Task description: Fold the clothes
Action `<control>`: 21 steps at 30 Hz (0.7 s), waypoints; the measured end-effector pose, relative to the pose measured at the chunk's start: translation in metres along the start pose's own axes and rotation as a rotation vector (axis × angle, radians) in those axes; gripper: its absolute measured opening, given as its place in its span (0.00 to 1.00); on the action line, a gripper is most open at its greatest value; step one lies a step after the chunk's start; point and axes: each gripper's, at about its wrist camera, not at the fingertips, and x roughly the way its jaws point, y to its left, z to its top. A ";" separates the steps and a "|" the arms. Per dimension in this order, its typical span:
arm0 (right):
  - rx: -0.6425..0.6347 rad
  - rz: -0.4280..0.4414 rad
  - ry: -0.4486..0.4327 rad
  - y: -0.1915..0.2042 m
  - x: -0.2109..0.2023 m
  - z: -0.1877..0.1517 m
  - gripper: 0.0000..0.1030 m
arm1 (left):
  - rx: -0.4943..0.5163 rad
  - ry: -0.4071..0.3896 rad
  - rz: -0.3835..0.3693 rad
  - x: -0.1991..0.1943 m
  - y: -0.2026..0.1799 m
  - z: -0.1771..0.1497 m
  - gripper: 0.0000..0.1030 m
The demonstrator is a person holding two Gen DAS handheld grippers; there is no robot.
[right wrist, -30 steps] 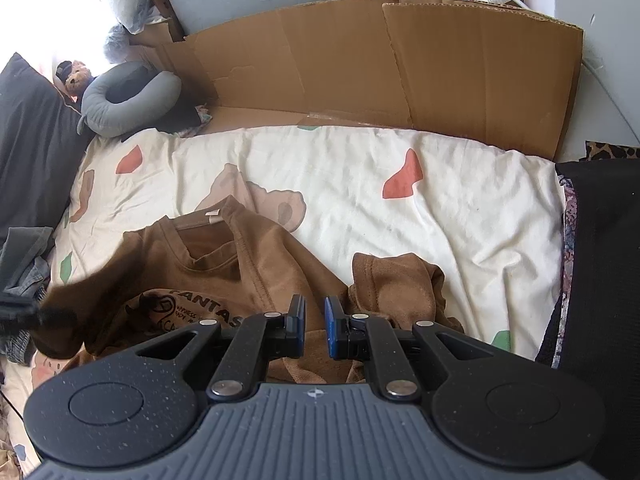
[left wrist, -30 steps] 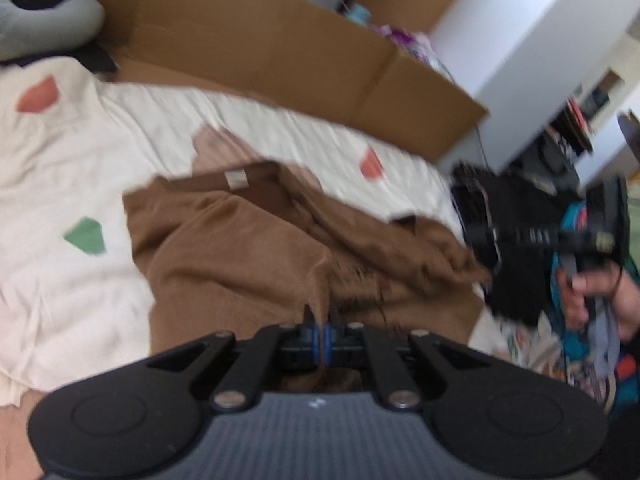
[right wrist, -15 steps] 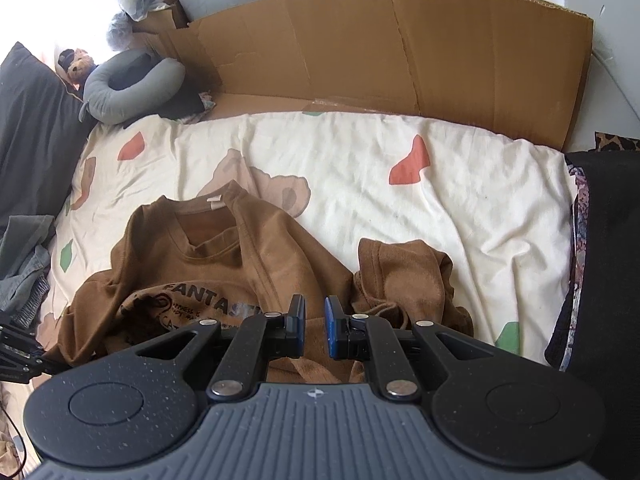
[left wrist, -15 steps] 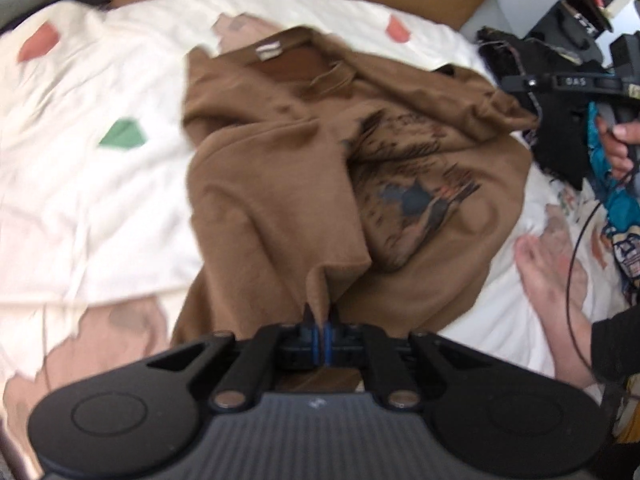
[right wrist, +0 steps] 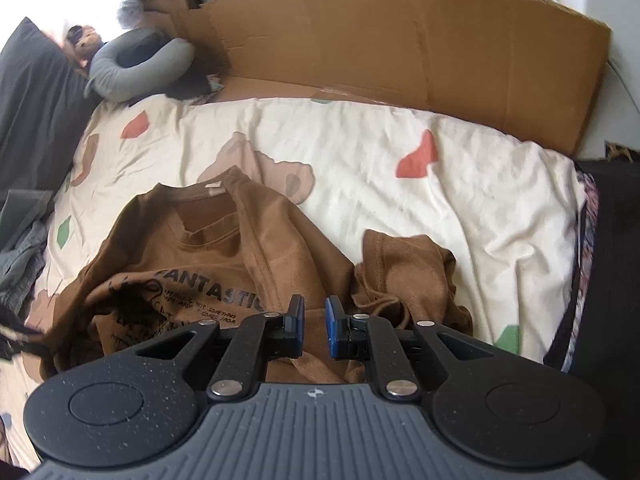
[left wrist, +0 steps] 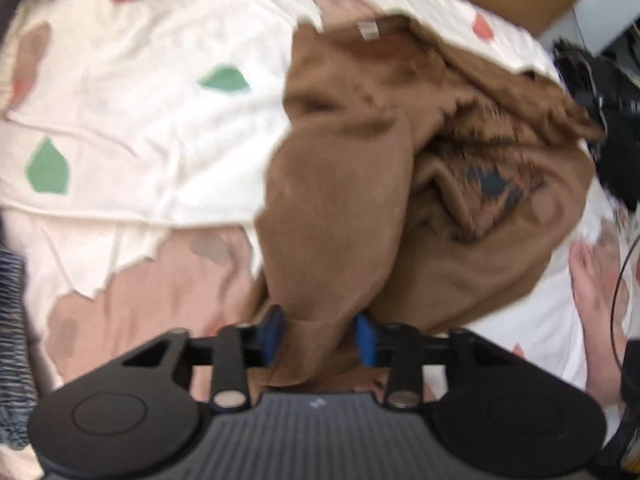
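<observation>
The left tongs [left wrist: 318, 334] have let go: half a second back their blue pads were clamped together on a bunch of the brown T-shirt [right wrist: 224, 252], and now the pads stand apart with a thick fold of the cloth only draped between them, no longer pinched. The right tongs [right wrist: 314, 326] hover over the shirt just as before, pads slightly parted and holding nothing. The shirt lies on the bed [right wrist: 400, 152], toward its near edge, collar and label pointing to the far edge where the cardboard [right wrist: 420, 40] stands. It is not flat: one side is flopped over across the printed chest so that the lettering is partly covered and rucked, and a sleeve [right wrist: 404, 264] sits crumpled on the side toward the bed's right edge. As a judgement, the release sets down a side of the shirt carried across its body, which reads as one rough lengthwise fold; the layers are bunched and uneven, so the garment does not yet make a tidy folded shape.
</observation>
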 end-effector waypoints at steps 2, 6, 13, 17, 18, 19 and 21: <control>-0.025 0.002 -0.001 0.003 0.000 0.002 0.24 | -0.037 -0.029 -0.012 -0.013 0.003 0.006 0.43; -0.069 0.023 0.007 0.011 0.003 0.008 0.25 | -0.065 -0.088 -0.044 -0.029 0.002 0.023 0.46; -0.138 0.028 0.049 0.021 0.015 0.015 0.25 | -0.106 -0.172 -0.074 -0.024 -0.011 0.060 0.49; -0.151 0.031 0.057 0.023 0.017 0.017 0.25 | -0.163 -0.224 -0.053 -0.012 -0.012 0.079 0.47; -0.153 0.031 0.058 0.024 0.018 0.017 0.25 | -0.175 -0.232 -0.057 -0.009 -0.013 0.082 0.47; -0.155 0.031 0.060 0.024 0.020 0.017 0.25 | -0.185 -0.237 -0.063 -0.006 -0.014 0.086 0.47; -0.159 0.031 0.065 0.024 0.021 0.017 0.25 | -0.198 -0.238 -0.059 -0.001 -0.016 0.092 0.47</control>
